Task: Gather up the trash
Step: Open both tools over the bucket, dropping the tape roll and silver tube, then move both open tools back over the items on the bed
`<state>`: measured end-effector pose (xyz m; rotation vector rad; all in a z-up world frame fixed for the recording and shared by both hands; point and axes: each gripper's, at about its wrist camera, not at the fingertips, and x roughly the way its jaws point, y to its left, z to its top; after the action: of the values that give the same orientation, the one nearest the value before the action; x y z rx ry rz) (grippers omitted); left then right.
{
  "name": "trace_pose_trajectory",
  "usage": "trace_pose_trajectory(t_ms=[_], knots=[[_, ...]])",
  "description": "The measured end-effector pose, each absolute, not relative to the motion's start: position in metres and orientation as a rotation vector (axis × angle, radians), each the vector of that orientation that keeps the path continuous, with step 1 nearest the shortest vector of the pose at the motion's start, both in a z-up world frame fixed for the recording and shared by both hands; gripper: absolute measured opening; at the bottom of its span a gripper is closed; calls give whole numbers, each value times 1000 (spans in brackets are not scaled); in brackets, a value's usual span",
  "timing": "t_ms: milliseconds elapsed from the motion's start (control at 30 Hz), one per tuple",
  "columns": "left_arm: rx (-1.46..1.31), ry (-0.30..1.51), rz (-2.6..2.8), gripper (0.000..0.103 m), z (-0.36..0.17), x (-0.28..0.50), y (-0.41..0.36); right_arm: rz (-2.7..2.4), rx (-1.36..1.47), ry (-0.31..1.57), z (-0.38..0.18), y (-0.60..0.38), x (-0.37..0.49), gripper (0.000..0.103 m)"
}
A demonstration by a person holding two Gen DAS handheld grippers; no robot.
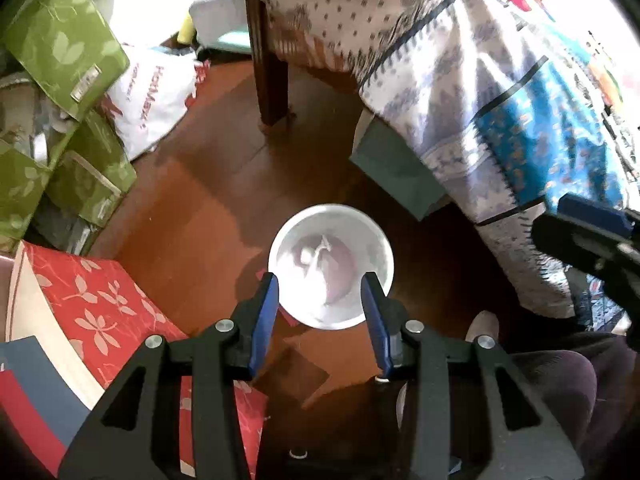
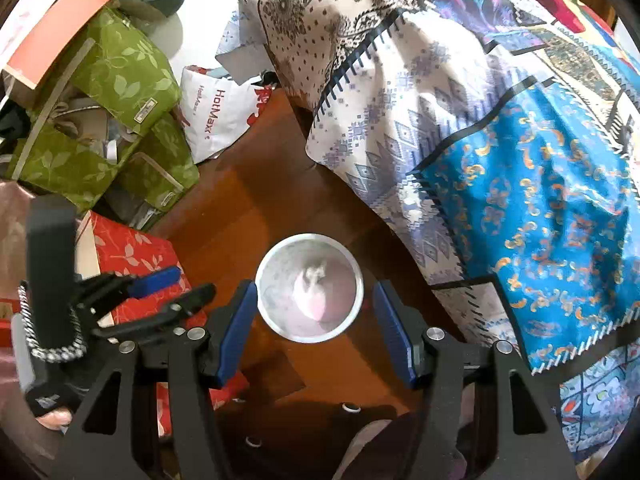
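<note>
Left wrist view: the left tongs (image 1: pixel 320 294) point steeply down over a white bin (image 1: pixel 331 266) standing on the wooden floor (image 1: pixel 192 216), just beside the hanging edge of a patterned bedspread (image 1: pixel 500 120). Their jaws stand apart with nothing between them, apparently positioned for a drop into the bin. Crumpled white paper trash (image 1: pixel 318 258) lies at the bin's bottom. The right tongs (image 1: pixel 588 236) show at the right edge.

Right wrist view: the right tongs (image 2: pixel 314 308) hang over the same white bin (image 2: pixel 266 280), jaws parted and empty. The crumpled white paper trash (image 2: pixel 314 274) rests on a pinkish lining inside. The left tongs (image 2: pixel 176 284) appear at left, over a red leaf-print box (image 2: pixel 128 252); green leaf-print bags (image 2: pixel 120 80) stand further off.
</note>
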<state>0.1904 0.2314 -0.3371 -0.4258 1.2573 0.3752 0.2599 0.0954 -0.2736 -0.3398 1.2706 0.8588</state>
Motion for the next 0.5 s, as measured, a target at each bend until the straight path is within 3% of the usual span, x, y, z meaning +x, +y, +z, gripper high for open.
trace_pose_trajectory(t_ms=[500], knots=[[-334,966,379,42,-205,157,195,866,-293,1042,-191,46,236,57]])
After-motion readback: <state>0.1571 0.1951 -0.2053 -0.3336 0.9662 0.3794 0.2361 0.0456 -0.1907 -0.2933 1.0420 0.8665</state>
